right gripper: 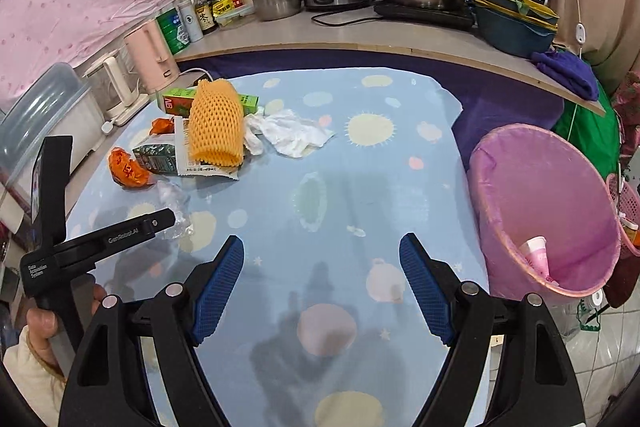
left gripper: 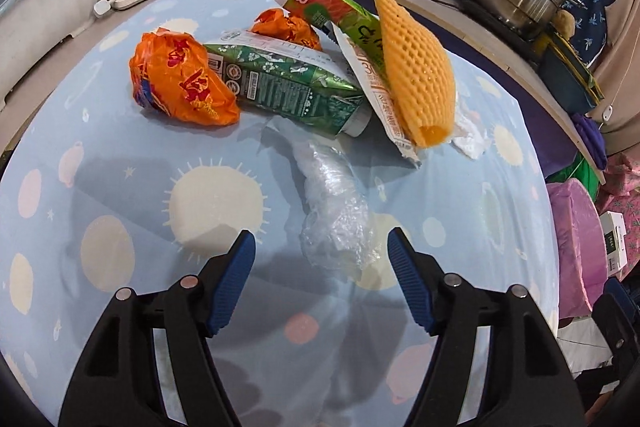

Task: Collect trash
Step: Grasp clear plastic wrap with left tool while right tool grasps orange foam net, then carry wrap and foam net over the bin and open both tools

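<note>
On the sun-printed cloth (left gripper: 120,195) the pink bin (right gripper: 560,211) stands by my empty, spread right gripper (right gripper: 322,247), the trash heap (left gripper: 280,75) lies far ahead, and my left gripper (left gripper: 322,245), jaws apart, nearly straddles the crinkled clear wrap (left gripper: 336,211), its long axis running away from me.

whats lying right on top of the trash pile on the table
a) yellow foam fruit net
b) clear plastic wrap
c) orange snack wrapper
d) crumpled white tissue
a: the yellow foam fruit net rests on top of the white torn packet and green cartons, while the crumpled white tissue, clear plastic wrap and orange snack wrapper lie on the tablecloth beside the pile.
</note>
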Demonstrator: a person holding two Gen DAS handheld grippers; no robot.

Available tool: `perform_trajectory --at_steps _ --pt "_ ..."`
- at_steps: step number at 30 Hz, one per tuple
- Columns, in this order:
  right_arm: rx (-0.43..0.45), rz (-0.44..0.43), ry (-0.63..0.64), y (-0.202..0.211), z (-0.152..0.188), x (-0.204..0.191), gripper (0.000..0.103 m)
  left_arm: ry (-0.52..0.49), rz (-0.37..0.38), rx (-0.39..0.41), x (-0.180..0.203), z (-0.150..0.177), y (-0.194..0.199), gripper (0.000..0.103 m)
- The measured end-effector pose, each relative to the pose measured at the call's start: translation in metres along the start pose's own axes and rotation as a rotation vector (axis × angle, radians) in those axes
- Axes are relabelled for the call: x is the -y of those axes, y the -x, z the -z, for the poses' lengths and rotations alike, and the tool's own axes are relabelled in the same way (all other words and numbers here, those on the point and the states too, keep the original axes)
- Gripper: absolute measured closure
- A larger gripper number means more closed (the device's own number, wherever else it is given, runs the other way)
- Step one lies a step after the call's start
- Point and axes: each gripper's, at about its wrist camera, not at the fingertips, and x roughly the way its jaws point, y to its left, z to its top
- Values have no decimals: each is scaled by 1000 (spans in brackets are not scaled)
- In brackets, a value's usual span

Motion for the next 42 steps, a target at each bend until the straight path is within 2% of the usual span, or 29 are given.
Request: perform_trajectory --at_steps 3,6,8,11,20,25,31,33,36,38,40,42 --pt "-12 -7 11 -6 -1 -7 26 -4 12 -17 0 -2 -9 52" --pt "-23 -19 17 -13 -3 -14 26 -18 13 -28 3 -1 -16 69" --pt "-30 -29 17 -18 -5 -17 26 -35 10 -36 5 -1 -18 87" --pt "-38 -51 19 -27 -10 -25 26 -49 20 -38 6 -1 -16 96" --pt "-16 -119 82 -58 -50 -60 29 -51 41 -12 -7 -4 11 98" --pt "-23 -161 97 -90 -77 -84 33 -62 45 -7 -12 -6 23 98" --pt "-42 -166 112 -126 -96 -104 33 -51 72 -4 -21 -8 29 98" --pt "-53 -161 115 -137 -101 -108 37 -48 78 -3 -22 -7 31 98" --pt "-70 -150 128 -146 -101 -111 58 -49 78 -5 -24 -7 31 98" --pt "-77 -148 125 -148 -99 -110 80 -49 79 -7 -24 -7 31 98" --pt "-80 -149 108 -146 -96 -106 91 -49 78 -8 -24 -5 32 98" --pt "-75 -156 88 -140 -93 -99 92 -51 82 -6 -22 -4 34 98"
